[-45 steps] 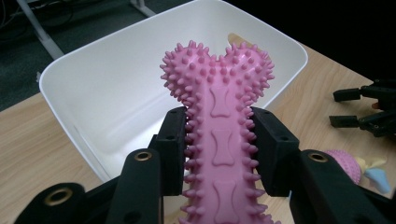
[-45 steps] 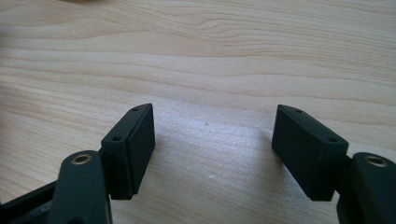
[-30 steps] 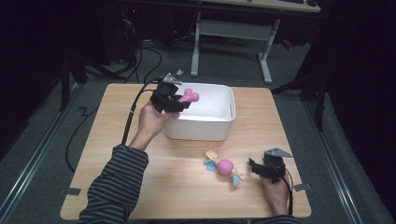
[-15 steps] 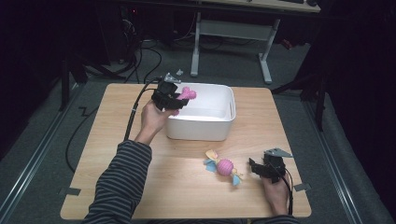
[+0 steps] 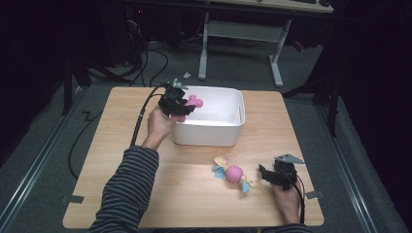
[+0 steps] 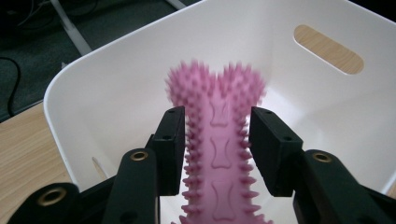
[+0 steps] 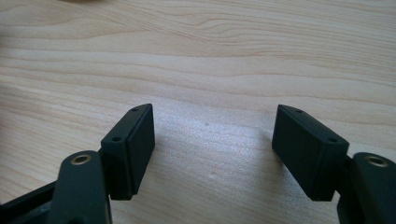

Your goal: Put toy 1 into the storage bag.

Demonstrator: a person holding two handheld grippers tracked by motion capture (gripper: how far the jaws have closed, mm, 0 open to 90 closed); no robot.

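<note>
Surface (image 5: 145, 194): bare wood lies open at 9 o'clock. White bin (image 5: 228, 133) is set toward 12 o'clock. Pink spiked bone toy (image 6: 219, 140) is held over the bin's rim, its sides just beside the pads of the left gripper (image 6: 215, 140), whose jaws have just been easing apart. Right gripper (image 7: 215, 149) is held wide open, nothing between.

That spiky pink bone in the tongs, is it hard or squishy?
Probably rubbery: the pink bone is covered in soft-looking nubs, which should help the left tongs grip it. It holds straight between the pads, so hardly floppy, and it looks light.
</note>
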